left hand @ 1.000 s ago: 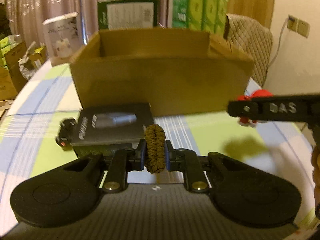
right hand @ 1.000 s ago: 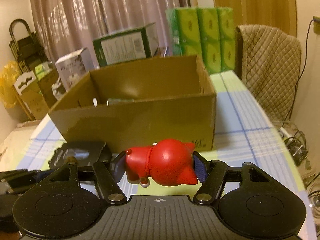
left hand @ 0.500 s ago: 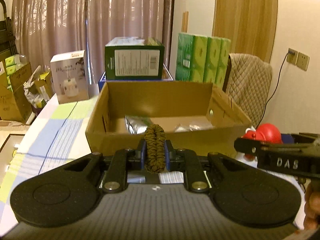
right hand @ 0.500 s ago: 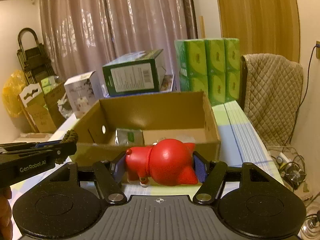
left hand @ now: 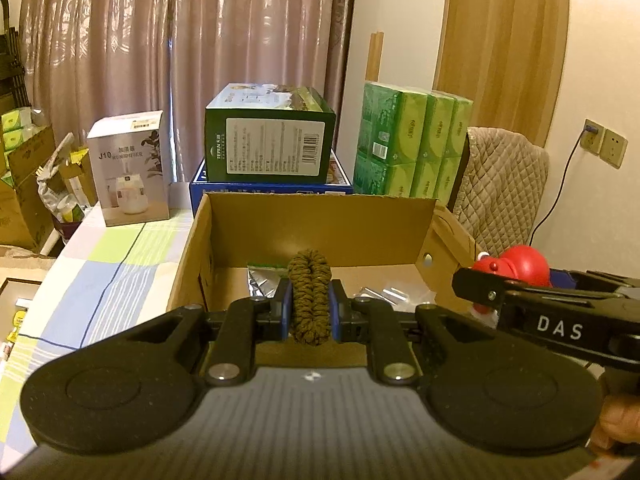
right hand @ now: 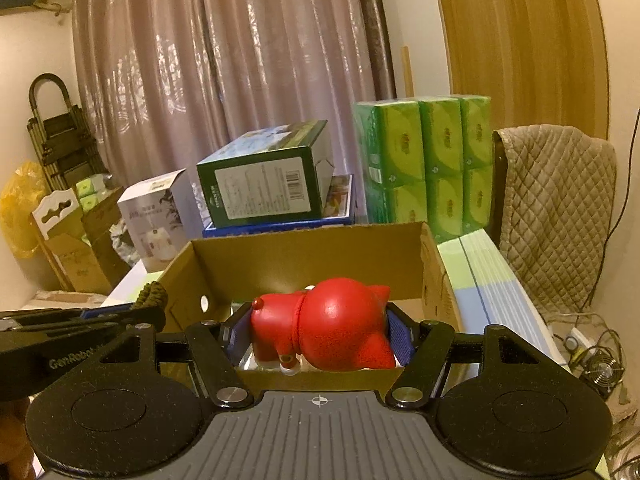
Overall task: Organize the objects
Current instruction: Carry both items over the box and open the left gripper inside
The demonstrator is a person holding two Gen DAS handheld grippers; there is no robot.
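My left gripper (left hand: 310, 308) is shut on a brown braided rope loop (left hand: 310, 296) and hangs above the near wall of an open cardboard box (left hand: 320, 210). My right gripper (right hand: 320, 330) is shut on a red toy figure (right hand: 324, 328), held over the same box (right hand: 304, 246) near its front edge. In the left wrist view the right gripper (left hand: 516, 294) and the red toy (left hand: 520, 266) show at the right. From the right wrist view, the left gripper (right hand: 120, 314) and rope loop (right hand: 152, 294) appear at the left. Silver packets (left hand: 260, 282) lie inside the box.
Behind the box stand a green carton (left hand: 270, 144) on a blue box (left hand: 200, 188), a white humidifier box (left hand: 130, 174) and green tissue packs (left hand: 412, 152). A quilt-covered chair (left hand: 500, 192) is at the right. The checked tablecloth (left hand: 100, 276) stretches left of the box.
Both grippers have risen and moved forward with their loads, so the box's inside now shows from above. The black packet on the table has dropped out of view.
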